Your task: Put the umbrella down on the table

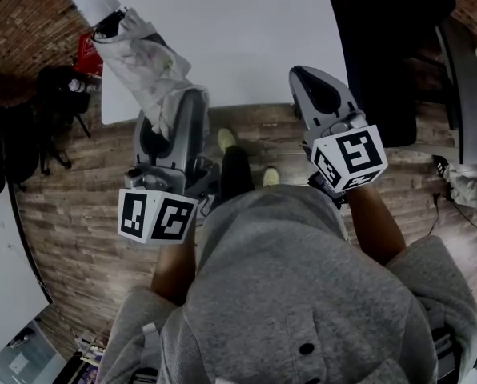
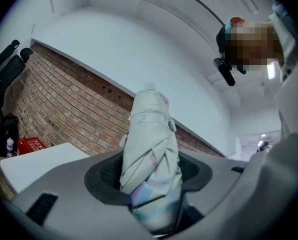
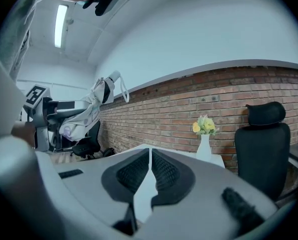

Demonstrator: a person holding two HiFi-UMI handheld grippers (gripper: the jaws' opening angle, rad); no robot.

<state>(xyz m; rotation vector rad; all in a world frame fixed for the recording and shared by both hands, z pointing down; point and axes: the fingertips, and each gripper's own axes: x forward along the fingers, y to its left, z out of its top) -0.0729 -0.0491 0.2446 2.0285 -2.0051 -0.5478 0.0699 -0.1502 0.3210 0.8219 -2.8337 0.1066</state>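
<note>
Clamping the folded umbrella (image 1: 146, 62) near its lower end, the left gripper (image 1: 170, 114) has its jaws spread wide around the bundled fabric, pads pressing on it. The umbrella's long axis runs on from the jaws, forward and slightly leftward in the head view, so its far end sits above the near-left corner of the white desk (image 1: 246, 38). The desk therefore lies ahead of and below the load. Lowering it flat looks like the coming move. The right gripper (image 1: 322, 94) hovers at the desk's near edge, well apart from the umbrella, jaws pressed together on nothing.
</note>
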